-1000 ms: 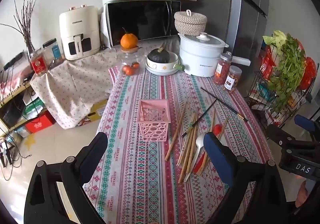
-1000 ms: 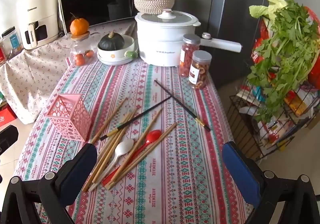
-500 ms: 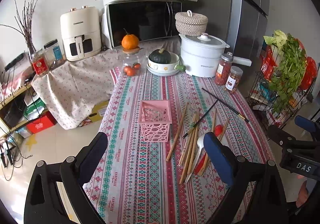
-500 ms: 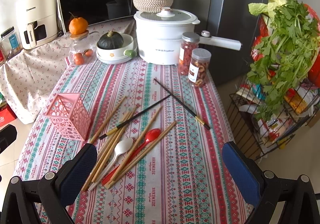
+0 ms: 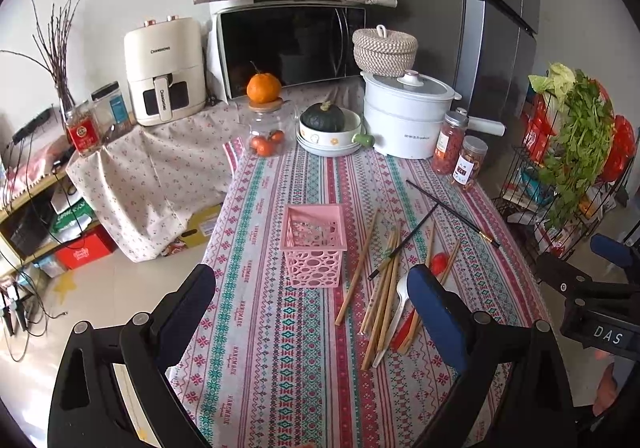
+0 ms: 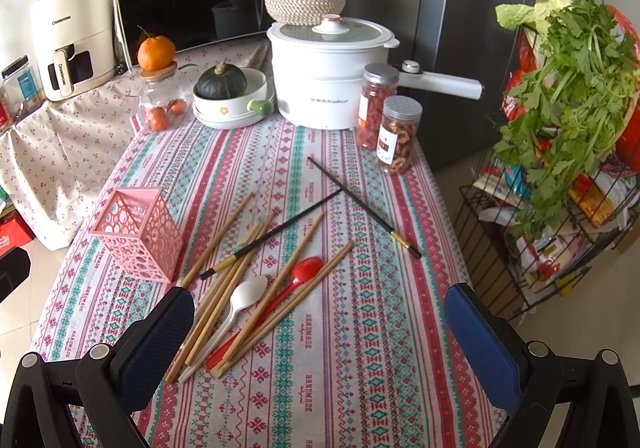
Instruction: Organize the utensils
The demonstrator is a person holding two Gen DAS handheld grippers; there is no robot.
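A pink perforated basket (image 5: 314,244) (image 6: 138,232) stands upright on the striped tablecloth. To its right lie several wooden chopsticks (image 5: 384,288) (image 6: 224,280), a white spoon (image 6: 244,298) (image 5: 396,308), a red spoon (image 6: 298,278) and two black chopsticks (image 6: 362,202) (image 5: 452,214). My left gripper (image 5: 312,312) is open and empty, hovering above the near table edge in front of the basket. My right gripper (image 6: 316,332) is open and empty, above the table just near of the utensil pile; it also shows at the right edge of the left wrist view (image 5: 600,280).
At the table's far end stand a white pot (image 6: 328,76), two snack jars (image 6: 390,128), a bowl with a squash (image 6: 230,96) and a glass jar (image 6: 160,104) topped by an orange. A wire rack with greens (image 6: 560,120) stands right of the table. The floor lies to the left.
Both grippers have drifted slightly; the views have shifted a little. Nothing on the table has moved.
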